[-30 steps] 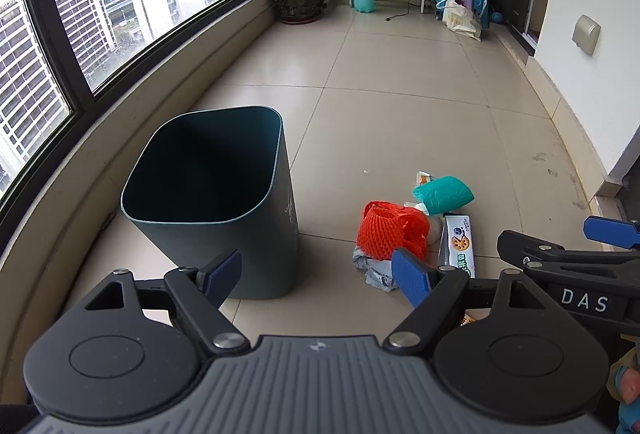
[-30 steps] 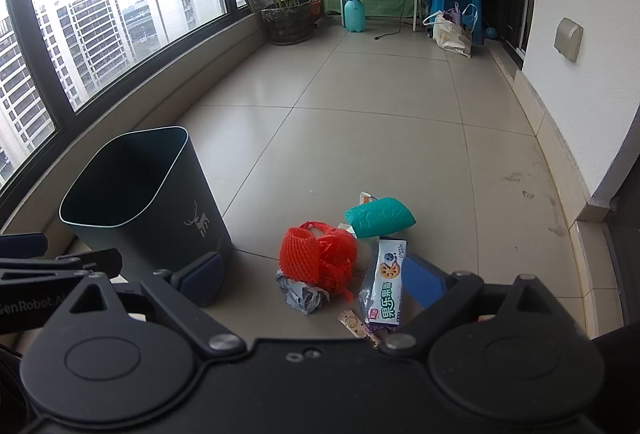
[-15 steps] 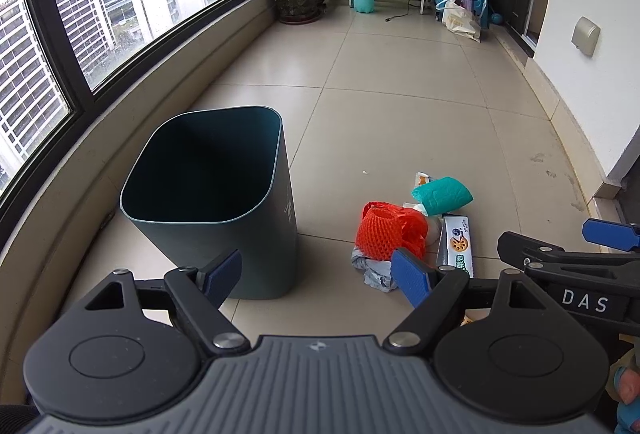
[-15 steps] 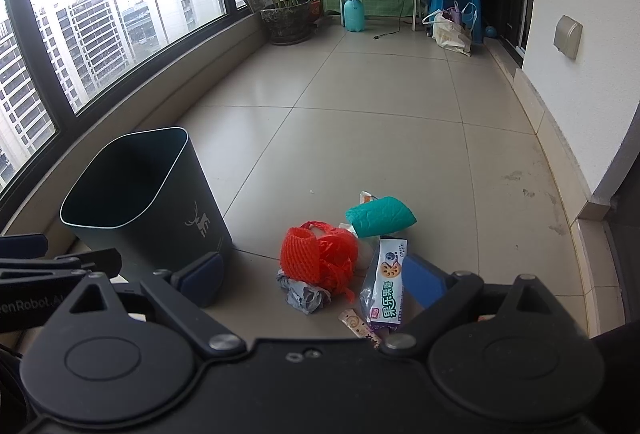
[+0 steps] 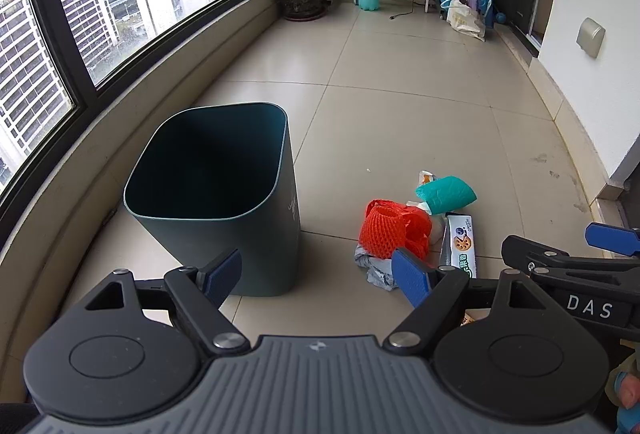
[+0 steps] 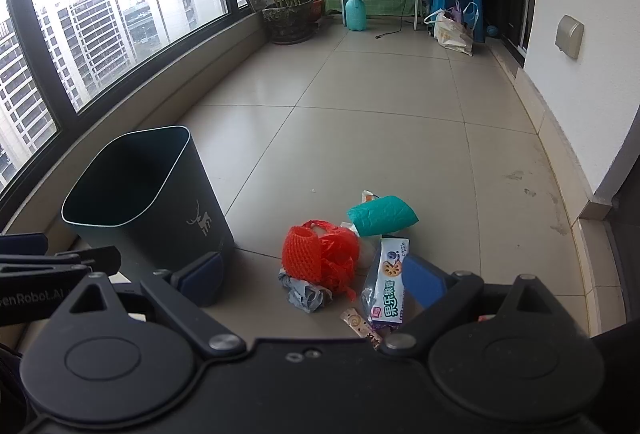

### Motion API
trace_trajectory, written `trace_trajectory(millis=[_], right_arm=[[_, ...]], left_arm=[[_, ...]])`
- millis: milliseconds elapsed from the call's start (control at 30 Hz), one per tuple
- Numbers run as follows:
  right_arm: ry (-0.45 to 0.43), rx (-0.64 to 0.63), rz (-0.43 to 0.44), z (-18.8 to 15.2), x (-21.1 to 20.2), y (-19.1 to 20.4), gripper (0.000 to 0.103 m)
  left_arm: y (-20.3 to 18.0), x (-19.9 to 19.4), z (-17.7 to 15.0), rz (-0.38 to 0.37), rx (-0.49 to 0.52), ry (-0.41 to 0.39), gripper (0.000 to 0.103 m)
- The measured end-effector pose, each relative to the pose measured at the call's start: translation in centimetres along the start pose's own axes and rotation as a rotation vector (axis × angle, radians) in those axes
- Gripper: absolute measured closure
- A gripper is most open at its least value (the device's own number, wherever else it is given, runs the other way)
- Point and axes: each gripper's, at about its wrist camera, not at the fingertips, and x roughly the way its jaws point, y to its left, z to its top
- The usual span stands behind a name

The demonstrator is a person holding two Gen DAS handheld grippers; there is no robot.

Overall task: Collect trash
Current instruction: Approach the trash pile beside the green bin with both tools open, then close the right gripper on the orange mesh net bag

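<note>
The left claw [image 5: 316,276] is spread wide with nothing between its blue pads, held above the tiled floor [image 5: 400,138] in front of a dark teal bin [image 5: 224,202]; the right claw [image 6: 312,276] is likewise wide and holds nothing, hovering just short of a small heap of trash. In the left view the right claw's side arm shows at the right edge and carries the white letters "DAS" [image 5: 590,308]; in the right view the left claw's arm at the left edge reads, cut off, "enRobot.AI" [image 6: 34,298]. The bin stands upright on the floor near the curved window sill, its inside dark, with a pale deer logo [image 6: 199,223] printed on its wall. The trash lies on the floor to the right of the bin and apart from it: an orange mesh net [image 6: 318,254] rests on a crumpled grey wrapper [image 6: 306,294], a teal packet [image 6: 382,220] lies just behind it, and a white snack wrapper [image 6: 388,284] with cookie pictures and green Chinese characters lies alongside the net's right side. A thin tan wrapper strip [image 6: 360,326] with small print too small to read lies nearest the right claw. Far down the balcony stand a potted plant [image 6: 290,18], a teal spray bottle [image 6: 355,12], a blue stool [image 6: 456,0] and a white bag [image 6: 450,30].
</note>
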Motion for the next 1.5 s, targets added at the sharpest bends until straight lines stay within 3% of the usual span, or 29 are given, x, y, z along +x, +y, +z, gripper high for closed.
trace_trajectory(millis=[233, 467, 667, 800, 933, 1100, 1333, 1500], right_arm=[[0.011, 0.017, 0.03, 1.2, 1.0, -0.1, 0.007], [0.008, -0.015, 0.05, 3.8, 5.1, -1.5, 0.006], [0.111, -0.017, 0.116, 5.7, 11.4, -4.4, 0.006], [0.171, -0.033, 0.101, 6.0, 15.6, -4.9, 0.01], [0.204, -0.061, 0.12, 6.0, 18.4, -4.3, 0.012], [0.269, -0.145, 0.181, 5.6, 22.2, -3.2, 0.014], [0.344, -0.293, 0.194, 3.3, 29.5, 0.1, 0.02], [0.412, -0.302, 0.169, 1.6, 34.1, 0.9, 0.024]], left_arm=[[3.0, 0.8, 2.4, 0.02, -0.034, 0.042, 0.021], [6.5, 3.0, 5.2, 0.071, -0.035, 0.062, 0.021], [7.8, 6.7, 7.6, 0.078, 0.001, 0.122, 0.021], [9.2, 8.8, 8.7, 0.109, 0.042, 0.137, 0.021], [12.6, 11.3, 9.8, 0.162, -0.02, 0.167, 0.021], [18.3, 14.8, 10.1, 0.229, -0.166, 0.234, 0.021], [21.9, 18.3, 9.3, 0.285, -0.239, 0.288, 0.022], [22.4, 20.5, 8.2, 0.266, -0.26, 0.339, 0.036]])
